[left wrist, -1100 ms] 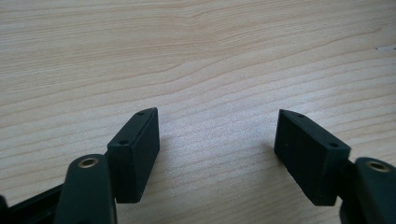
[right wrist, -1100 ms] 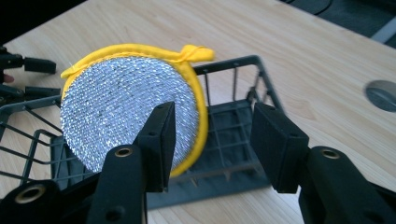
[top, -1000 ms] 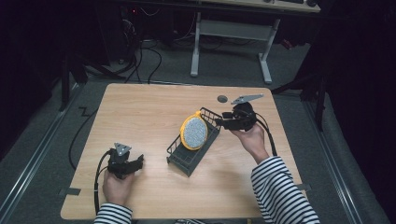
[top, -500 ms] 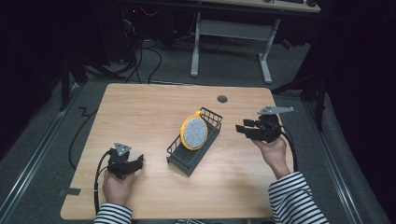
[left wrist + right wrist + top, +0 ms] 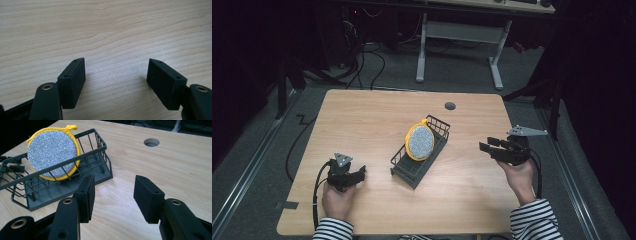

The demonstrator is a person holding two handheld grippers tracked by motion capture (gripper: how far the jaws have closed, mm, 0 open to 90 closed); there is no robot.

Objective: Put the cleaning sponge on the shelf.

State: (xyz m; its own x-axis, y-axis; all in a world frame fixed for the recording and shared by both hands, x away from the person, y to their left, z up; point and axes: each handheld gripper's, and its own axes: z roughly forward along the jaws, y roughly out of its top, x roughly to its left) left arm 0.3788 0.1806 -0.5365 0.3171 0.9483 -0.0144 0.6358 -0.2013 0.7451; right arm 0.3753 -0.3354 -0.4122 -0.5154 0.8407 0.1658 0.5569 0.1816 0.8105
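Since withdrawing rightward from the dark wire basket (image 5: pixel 419 160), my right gripper (image 5: pixel 484 146) gapes empty; left gripper (image 5: pixel 362 172) likewise. Any knock could tip the leaning yellow-rimmed round silver scouring pad (image 5: pixel 419 141).

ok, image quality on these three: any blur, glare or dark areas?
High view: tabletop evenly lit, surroundings nearly black. Left gripper view: wood grain sharp, left claw near the lens slightly soft. Right gripper view: scrubber and rack crisp, no glare, top-left corner black.

Evenly lit table (image 5: pixel 362 115), dark surroundings; soft, slightly grainy pictures.
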